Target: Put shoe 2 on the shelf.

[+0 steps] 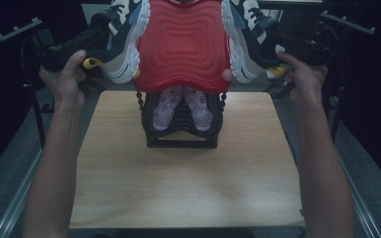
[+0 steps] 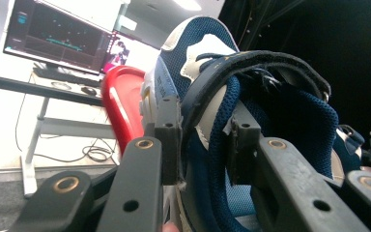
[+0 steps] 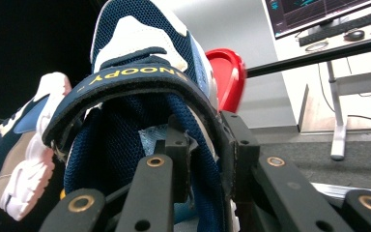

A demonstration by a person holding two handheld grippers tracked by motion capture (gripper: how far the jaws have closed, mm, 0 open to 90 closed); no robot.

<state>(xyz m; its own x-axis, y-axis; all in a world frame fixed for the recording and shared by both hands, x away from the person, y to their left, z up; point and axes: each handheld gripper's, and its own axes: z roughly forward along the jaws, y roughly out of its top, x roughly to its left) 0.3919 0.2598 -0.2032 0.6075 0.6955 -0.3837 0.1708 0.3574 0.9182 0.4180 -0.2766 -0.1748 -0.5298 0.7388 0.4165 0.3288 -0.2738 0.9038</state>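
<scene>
Left tongs [image 2: 200, 145] clamped on left sneaker [image 2: 270, 111] collar (raised); right tongs [image 3: 207, 150] clamped on right sneaker [image 3: 140, 96].

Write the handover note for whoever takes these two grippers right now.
Left gripper: shut on the collar wall of the left navy-and-white sneaker, held raised.
Right gripper: shut on the collar wall of the right navy-and-white sneaker, also raised.
Between the two shoes sits a red ribbed plastic piece, lifted with them above the black tiered shoe rack.
A pair of small pink shoes sits in the rack on the wooden table.
Done: both sneakers gripped and in the air.
Left: probably set them down, then let go.
</scene>
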